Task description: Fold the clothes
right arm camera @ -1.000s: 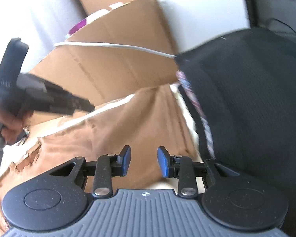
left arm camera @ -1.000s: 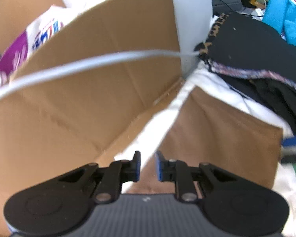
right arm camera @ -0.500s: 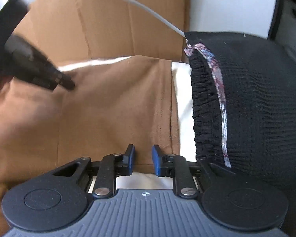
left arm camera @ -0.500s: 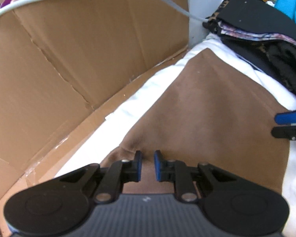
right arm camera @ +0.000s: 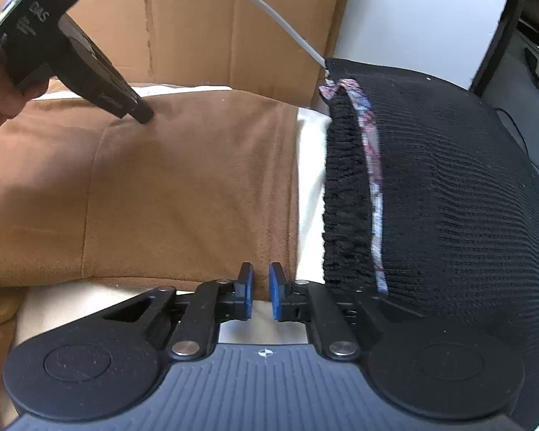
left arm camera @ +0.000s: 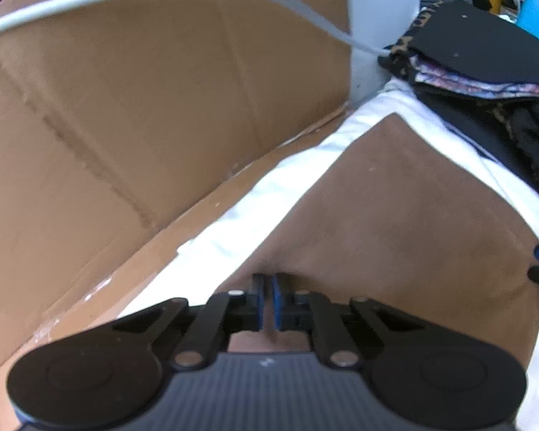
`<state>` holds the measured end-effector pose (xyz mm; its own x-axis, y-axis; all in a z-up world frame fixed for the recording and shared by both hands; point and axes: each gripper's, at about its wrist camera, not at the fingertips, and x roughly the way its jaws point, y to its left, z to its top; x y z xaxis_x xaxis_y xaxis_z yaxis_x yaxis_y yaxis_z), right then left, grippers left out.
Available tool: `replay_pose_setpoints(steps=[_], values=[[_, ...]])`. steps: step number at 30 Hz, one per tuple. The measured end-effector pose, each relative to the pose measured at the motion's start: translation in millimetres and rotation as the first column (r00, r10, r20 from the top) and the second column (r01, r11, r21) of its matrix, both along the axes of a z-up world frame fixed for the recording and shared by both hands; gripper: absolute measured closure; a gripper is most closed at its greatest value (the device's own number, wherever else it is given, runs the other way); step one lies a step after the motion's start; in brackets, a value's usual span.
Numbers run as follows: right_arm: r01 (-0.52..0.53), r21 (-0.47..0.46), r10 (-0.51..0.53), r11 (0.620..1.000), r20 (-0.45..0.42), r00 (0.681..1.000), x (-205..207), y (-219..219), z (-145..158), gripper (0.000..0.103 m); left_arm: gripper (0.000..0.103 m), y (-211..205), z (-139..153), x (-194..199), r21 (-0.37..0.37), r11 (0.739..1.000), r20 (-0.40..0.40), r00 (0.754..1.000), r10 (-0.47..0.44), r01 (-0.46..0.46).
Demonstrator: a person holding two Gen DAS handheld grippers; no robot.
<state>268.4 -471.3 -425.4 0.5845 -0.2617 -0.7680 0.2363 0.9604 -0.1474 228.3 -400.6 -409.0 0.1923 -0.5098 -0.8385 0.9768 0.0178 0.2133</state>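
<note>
So the brown garment (right arm camera: 183, 186) is lying mostly flat on the white sheet (right arm camera: 309, 165), right next to the black knit pile (right arm camera: 449, 197) and in front of the cardboard (left arm camera: 143, 107). It looks like a soft, light, brushed kind of fabric, limp, no stiffness at all, so I'd guess it drapes and sags the moment you lift it and only keeps a crease if you lay it down flat. Not slippery, not fragile, so a pinch on an edge should be plenty. The left hand-held gripper (left arm camera: 266, 300) has just closed its jaws on a little ridge of the cloth at the edge away from the pile, with fabric bunched between the pads. The right hand-held gripper (right arm camera: 257, 292) sits at the near hem by the corner next to the pile; its jaws have just been narrowing and there's still a small gap, and I can't tell that any cloth is actually caught in there yet, looks like the hem is just ahead of the tips. Best places to hold, I reckon: the two corners of one edge, so it hangs even
</note>
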Motion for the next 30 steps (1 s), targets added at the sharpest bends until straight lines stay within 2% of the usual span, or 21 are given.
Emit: replay_pose_setpoints(steps=[3,10,16,18,21,25,28,30], values=[[0.003,0.016,-0.004,1.000,0.020,1.000,-6,-1,3,0.090,0.095,0,14,-1,-0.027,1.000,-0.006,1.000,-0.014,0.014],[-0.005,0.107,-0.008,0.994,0.121,0.993,-32,-6,23,0.087,0.093,34,81,15,-0.117,0.992,0.015,0.999,-0.037,0.039],[-0.038,0.185,0.002,0.982,0.193,0.981,-45,-2,39,0.085,0.093,76,110,38,-0.138,0.988,0.004,0.997,0.077,-0.075],[-0.044,0.208,-0.003,0.977,0.219,0.976,-52,0,45,0.078,0.093,94,117,41,-0.128,0.988,0.018,0.995,0.095,-0.092],[-0.042,0.241,-0.022,0.969,0.255,0.967,-61,2,52,0.077,0.093,121,128,45,-0.123,0.984,0.030,0.991,0.130,-0.125],[-0.093,0.259,0.027,0.962,0.248,0.968,-67,17,58,0.075,0.093,162,149,50,-0.133,0.977,0.011,0.985,0.170,-0.167],[-0.135,0.292,0.063,0.947,0.244,0.968,-68,28,59,0.066,0.093,197,164,56,-0.143,0.968,0.003,0.978,0.209,-0.206],[-0.166,0.306,0.094,0.937,0.238,0.967,-67,36,58,0.064,0.093,224,172,62,-0.154,0.959,0.009,0.970,0.242,-0.238]])
